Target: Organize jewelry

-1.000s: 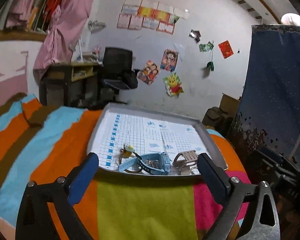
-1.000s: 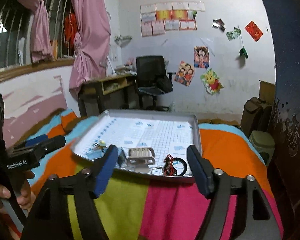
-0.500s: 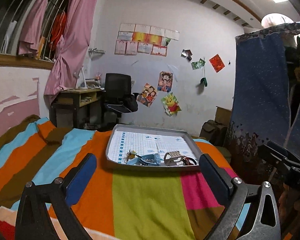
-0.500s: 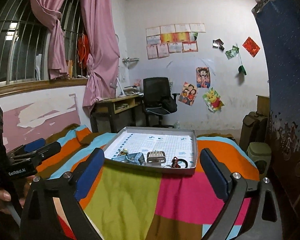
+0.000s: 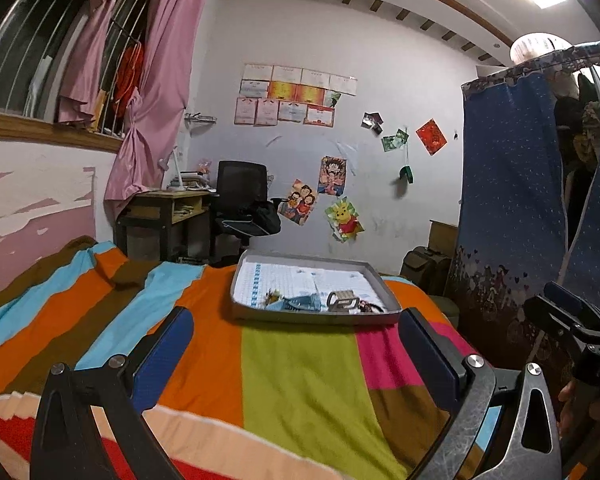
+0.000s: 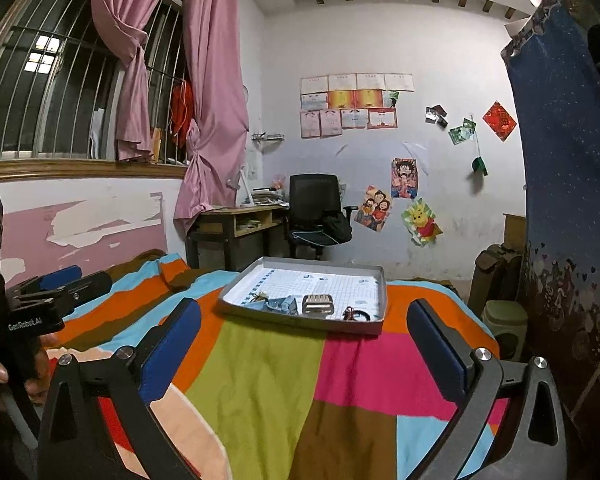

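Both tools are hanging empty with jaws spread wide: the left hand-held gripper (image 5: pixel 292 344) and the right hand-held gripper (image 6: pixel 304 336) are sitting well short of the grey tray (image 6: pixel 374 292) ahead of them on the bed (image 6: pixel 268 372). The jewelry (image 6: pixel 296 305) is lying bunched along the tray's near edge, apparently unsorted, so the organizing seems still ahead. A striped blanket is covering the bed; pink curtains (image 6: pixel 216 92) are hanging ahead to the left.
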Tool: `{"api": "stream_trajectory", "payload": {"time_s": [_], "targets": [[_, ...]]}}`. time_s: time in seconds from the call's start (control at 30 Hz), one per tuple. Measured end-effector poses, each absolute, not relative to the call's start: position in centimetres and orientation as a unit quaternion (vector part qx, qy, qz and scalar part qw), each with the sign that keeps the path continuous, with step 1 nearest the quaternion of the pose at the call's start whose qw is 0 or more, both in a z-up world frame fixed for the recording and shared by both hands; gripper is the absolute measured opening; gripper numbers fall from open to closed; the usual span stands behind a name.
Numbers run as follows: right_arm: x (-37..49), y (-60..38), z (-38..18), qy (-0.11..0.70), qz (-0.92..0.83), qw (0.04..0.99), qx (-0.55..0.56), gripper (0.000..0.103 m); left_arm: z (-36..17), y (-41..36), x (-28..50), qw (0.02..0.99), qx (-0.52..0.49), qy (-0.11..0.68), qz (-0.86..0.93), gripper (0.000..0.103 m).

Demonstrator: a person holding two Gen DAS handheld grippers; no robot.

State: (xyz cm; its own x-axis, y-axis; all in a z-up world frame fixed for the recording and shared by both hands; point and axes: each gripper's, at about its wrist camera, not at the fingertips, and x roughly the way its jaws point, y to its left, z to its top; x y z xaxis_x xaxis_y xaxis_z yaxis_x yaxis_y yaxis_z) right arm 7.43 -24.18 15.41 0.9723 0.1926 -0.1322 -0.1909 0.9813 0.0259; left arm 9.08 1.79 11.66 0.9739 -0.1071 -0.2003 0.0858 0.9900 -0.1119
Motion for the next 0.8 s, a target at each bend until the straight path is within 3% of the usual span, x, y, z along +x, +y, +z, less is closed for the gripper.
{"api": "stream_trajectory", "payload": {"time_s": [0.8], "targets": [[6.9, -22.4, 10.7, 0.104, 0.074, 0.992, 0.001, 0.101, 4.2, 3.9, 6.7, 0.987, -0.060, 0.150, -0.006, 0.103]]}}
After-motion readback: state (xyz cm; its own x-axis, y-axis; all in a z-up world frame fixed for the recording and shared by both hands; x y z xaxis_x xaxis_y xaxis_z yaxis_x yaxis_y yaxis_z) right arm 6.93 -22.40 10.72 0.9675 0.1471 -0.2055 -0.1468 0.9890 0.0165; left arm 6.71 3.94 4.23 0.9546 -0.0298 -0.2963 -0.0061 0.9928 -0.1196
